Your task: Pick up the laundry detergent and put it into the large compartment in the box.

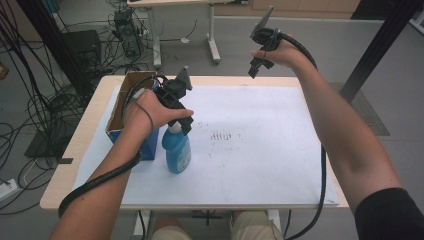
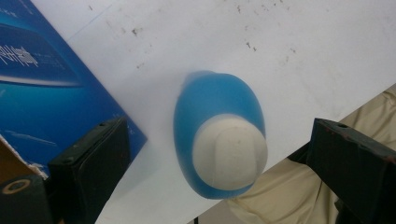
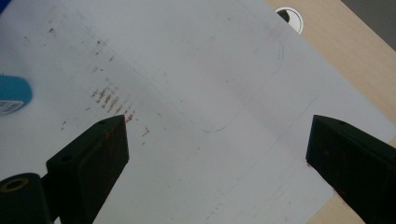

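My left gripper point(image 2: 205, 154) hung directly above the blue bottle point(image 2: 219, 135), which stood upright on the white surface point(image 1: 260, 150) just beside the blue box point(image 1: 131, 120); its long axis ran straight up between my jaws (spread wide, touching nothing); my right gripper point(image 1: 261, 47), equally open and empty, was well apart.

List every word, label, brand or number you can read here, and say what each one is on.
No text can be read.
Blue box: white lettering on its side, too blurred to read.
Blue bottle: a pale label at its edge, print too small to read.
White sheet: only smudges and faint pencil outlines, no writing.
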The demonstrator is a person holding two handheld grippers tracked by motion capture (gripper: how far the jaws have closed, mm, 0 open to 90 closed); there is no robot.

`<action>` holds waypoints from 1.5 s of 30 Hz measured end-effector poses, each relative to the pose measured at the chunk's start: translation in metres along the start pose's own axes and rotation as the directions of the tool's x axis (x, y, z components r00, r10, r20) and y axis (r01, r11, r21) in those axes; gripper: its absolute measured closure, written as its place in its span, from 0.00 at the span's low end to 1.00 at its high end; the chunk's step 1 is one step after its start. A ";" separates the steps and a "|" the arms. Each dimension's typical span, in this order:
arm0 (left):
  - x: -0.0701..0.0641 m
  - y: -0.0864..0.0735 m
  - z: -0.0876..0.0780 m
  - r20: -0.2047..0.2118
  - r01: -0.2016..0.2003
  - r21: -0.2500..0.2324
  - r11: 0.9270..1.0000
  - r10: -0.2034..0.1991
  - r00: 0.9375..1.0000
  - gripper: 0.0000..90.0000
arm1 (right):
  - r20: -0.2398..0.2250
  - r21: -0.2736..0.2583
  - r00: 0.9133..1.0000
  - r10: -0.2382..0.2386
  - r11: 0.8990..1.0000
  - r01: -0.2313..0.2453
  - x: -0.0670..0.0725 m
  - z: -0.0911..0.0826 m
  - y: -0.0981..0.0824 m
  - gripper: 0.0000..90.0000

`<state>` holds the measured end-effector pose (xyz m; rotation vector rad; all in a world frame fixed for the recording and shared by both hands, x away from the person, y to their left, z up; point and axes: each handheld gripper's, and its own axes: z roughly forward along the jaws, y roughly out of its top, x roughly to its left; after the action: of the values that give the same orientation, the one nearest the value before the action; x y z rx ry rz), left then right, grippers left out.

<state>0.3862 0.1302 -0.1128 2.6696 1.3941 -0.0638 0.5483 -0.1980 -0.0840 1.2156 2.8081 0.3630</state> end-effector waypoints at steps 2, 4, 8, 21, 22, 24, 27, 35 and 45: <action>0.002 0.000 0.004 0.005 0.000 0.006 1.000 0.000 1.000 0.08 | 0.000 -0.001 1.000 0.000 1.000 0.000 0.000 0.000 0.000 0.06; 0.002 0.000 0.006 0.007 0.001 0.010 1.000 -0.001 1.000 0.07 | 0.001 0.002 1.000 -0.001 1.000 0.001 0.000 0.001 0.000 0.06; 0.003 0.000 0.012 0.013 0.007 0.013 1.000 -0.007 1.000 0.08 | -0.001 0.003 1.000 -0.004 1.000 0.004 0.001 0.002 0.001 0.06; 0.002 0.003 0.027 0.015 0.007 0.029 1.000 -0.007 1.000 0.08 | 0.000 0.008 1.000 -0.007 1.000 0.007 0.002 0.003 0.002 0.06; 0.002 0.004 0.029 0.013 0.006 0.033 0.999 -0.006 1.000 0.08 | 0.000 0.008 1.000 -0.008 1.000 0.008 0.002 0.003 0.002 0.06; 0.002 0.004 0.030 0.013 0.008 0.036 0.999 -0.008 1.000 0.08 | -0.001 0.008 1.000 -0.006 1.000 0.006 0.001 0.003 0.002 0.06; 0.000 0.004 0.033 0.003 0.010 0.038 0.999 -0.010 1.000 0.08 | 0.000 0.009 1.000 -0.007 1.000 0.007 0.001 0.003 0.001 0.06; -0.002 0.004 0.040 0.004 0.004 0.044 0.999 -0.005 1.000 0.08 | 0.000 0.009 1.000 -0.008 1.000 0.008 0.002 0.003 0.001 0.06; -0.005 0.005 0.045 0.000 0.004 0.045 0.999 -0.004 1.000 0.08 | -0.001 0.008 1.000 -0.009 1.000 0.009 0.002 0.004 0.002 0.06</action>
<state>0.3888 0.1174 -0.1563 2.7032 1.4149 -0.0974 0.5491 -0.1948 -0.0878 1.2044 2.8176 0.3530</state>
